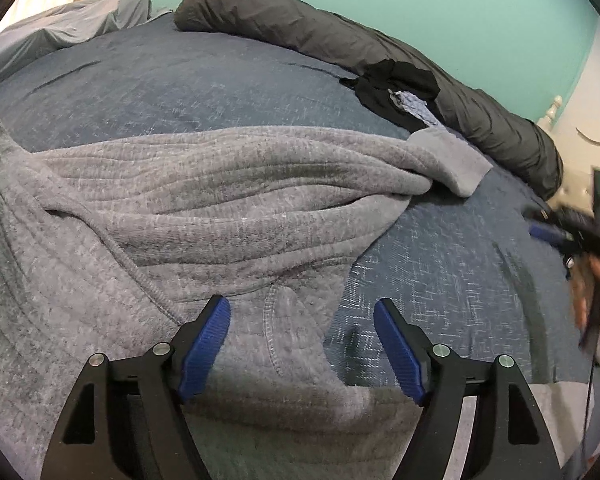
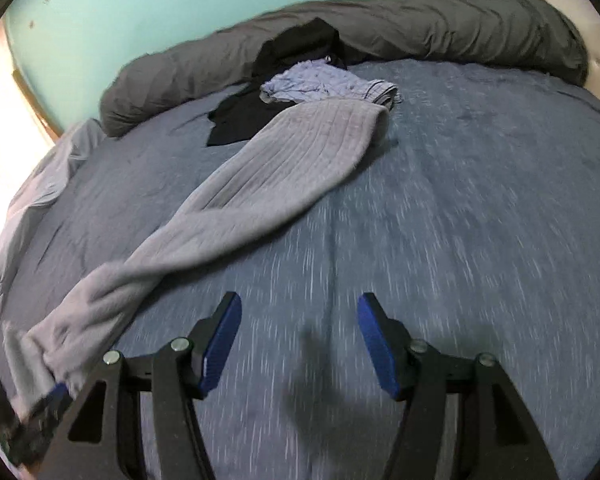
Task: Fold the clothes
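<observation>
A grey ribbed fleece sweater [image 1: 148, 216] lies crumpled on the dark blue bedspread [image 1: 180, 88]; one sleeve ends in a cuff [image 1: 452, 160]. My left gripper [image 1: 302, 316] is open and empty, low over the sweater's hem edge. In the right wrist view the sweater's sleeve [image 2: 268, 184] stretches across the bedspread [image 2: 460, 200]. My right gripper [image 2: 300, 312] is open and empty above bare bedspread, to the right of the sleeve. The right gripper also shows blurred at the right edge of the left wrist view [image 1: 572, 236].
A black garment [image 2: 260, 100] and a light blue patterned garment [image 2: 320, 84] lie piled at the far side, next to a rolled dark grey duvet [image 2: 420, 28]. A light grey sheet [image 1: 60, 28] is bunched at the far left. The wall behind is teal.
</observation>
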`<state>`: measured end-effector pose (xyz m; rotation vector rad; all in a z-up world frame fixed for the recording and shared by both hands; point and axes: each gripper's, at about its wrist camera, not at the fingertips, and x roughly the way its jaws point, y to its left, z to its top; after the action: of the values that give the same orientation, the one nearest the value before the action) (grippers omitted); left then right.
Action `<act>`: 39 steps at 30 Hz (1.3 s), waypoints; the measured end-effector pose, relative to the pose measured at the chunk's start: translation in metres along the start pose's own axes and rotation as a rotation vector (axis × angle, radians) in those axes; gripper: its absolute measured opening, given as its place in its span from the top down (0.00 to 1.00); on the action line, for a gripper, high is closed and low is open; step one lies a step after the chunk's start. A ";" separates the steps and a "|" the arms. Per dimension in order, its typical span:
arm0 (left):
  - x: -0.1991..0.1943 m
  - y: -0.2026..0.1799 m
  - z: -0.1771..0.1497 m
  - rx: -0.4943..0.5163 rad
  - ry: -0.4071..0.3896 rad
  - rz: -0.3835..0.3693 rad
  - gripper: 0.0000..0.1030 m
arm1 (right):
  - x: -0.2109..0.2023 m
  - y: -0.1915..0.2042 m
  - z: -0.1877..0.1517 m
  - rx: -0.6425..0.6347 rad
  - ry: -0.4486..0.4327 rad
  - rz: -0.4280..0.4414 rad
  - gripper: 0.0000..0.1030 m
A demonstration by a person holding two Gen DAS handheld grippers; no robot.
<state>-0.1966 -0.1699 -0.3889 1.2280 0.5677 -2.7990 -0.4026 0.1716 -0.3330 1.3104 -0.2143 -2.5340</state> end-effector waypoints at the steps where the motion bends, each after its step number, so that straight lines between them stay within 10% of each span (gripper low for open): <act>1: 0.000 -0.001 0.000 0.002 -0.002 -0.001 0.22 | 0.009 0.000 0.010 0.004 0.008 0.002 0.41; 19: 0.008 -0.003 -0.003 0.038 0.002 -0.010 0.16 | 0.121 -0.037 0.082 0.201 0.042 -0.060 0.41; 23: 0.009 -0.005 -0.003 0.048 -0.001 -0.001 0.15 | 0.129 -0.036 0.082 0.173 0.029 -0.040 0.73; 25: 0.009 -0.005 -0.003 0.049 0.001 -0.002 0.15 | 0.123 -0.034 0.081 0.161 -0.004 -0.023 0.93; 39: -0.001 -0.005 -0.004 0.044 0.008 -0.019 0.14 | -0.021 -0.038 0.081 0.082 -0.211 0.027 0.97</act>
<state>-0.1940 -0.1641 -0.3884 1.2484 0.5238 -2.8379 -0.4645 0.2142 -0.2797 1.0580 -0.3800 -2.6649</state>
